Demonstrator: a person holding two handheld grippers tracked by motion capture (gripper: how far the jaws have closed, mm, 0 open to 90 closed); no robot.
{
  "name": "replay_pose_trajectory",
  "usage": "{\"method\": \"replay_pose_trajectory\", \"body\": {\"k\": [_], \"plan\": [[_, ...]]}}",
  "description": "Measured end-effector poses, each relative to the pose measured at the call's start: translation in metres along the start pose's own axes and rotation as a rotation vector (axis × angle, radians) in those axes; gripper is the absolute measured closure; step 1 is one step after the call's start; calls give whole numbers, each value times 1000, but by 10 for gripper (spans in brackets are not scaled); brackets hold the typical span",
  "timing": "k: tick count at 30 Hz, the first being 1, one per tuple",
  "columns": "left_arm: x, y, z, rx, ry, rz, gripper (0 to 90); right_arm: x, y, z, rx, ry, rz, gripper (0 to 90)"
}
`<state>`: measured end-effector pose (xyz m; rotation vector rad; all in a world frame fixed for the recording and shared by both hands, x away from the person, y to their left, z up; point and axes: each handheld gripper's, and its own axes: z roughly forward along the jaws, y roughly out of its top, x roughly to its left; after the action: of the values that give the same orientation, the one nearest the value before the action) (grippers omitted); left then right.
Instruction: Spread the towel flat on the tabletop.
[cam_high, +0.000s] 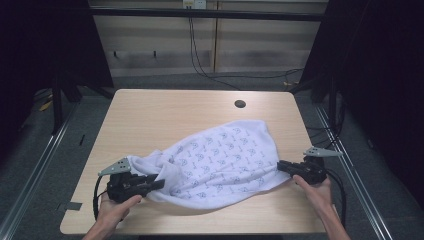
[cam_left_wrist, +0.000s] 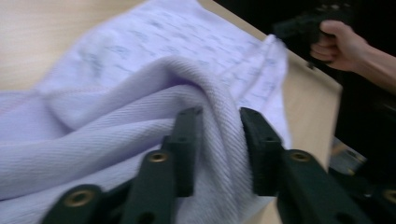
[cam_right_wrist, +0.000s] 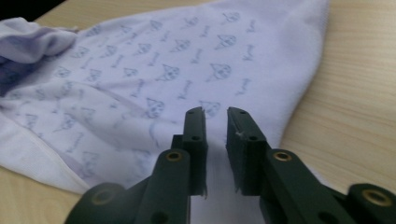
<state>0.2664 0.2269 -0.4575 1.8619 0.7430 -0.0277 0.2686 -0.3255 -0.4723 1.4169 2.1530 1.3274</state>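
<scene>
From the high view, a white patterned cloth (cam_high: 215, 160) lies spread and rumpled on the near half of the wooden table (cam_high: 165, 115), well short of the round hole (cam_high: 240, 104) near the far edge, with one gripper at each of its near ends. The left gripper (cam_high: 152, 184) sits at the bunched left end, the right gripper (cam_high: 281, 166) at the right corner. The left gripper view shows a thick ribbed fold of the cloth (cam_left_wrist: 140, 102) running between spread jaws, with a gap on the right side. The right gripper view shows jaws slightly parted with cloth (cam_right_wrist: 154, 79) lying between them, not pinched. There the fabric is smooth, printed with small grey-blue motifs, its hem visible.
</scene>
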Motion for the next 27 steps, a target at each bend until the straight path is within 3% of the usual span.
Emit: {"method": "replay_pose_trajectory", "body": {"k": [2, 6, 9, 12, 14, 17, 20, 21, 24, 27], "plan": [[2, 1, -7, -35, 5, -18, 573, 10, 1, -4, -21, -8, -19, 675], [15, 1, -22, -82, 37, -66, 530, 40, -1, -2, -17, 51, -67, 603], [27, -4, -22, -60, 55, -78, 552, 63, -2, 10, 20, 99, -112, 578], [35, -10, -12, 1, 62, -85, 604, 86, 1, 28, 45, 172, -145, 541], [32, -11, -3, 39, 61, -57, 760, 106, 1, 46, 84, 222, -176, 516], [26, -10, 10, 79, 55, -31, 863, 133, 0, 69, 134, 294, -216, 485], [15, -4, 30, 92, 2, -43, 869, 162, 2, 92, 157, 368, -243, 460], [11, -3, 34, 101, 0, -33, 870, 178, 5, 104, 160, 406, -244, 435], [-1, 0, 43, 111, -41, -8, 847, 195, 11, 121, 165, 428, -250, 403], [-3, 6, 33, 71, -40, -1, 687, 202, 23, 139, 136, 460, -235, 397]]}}
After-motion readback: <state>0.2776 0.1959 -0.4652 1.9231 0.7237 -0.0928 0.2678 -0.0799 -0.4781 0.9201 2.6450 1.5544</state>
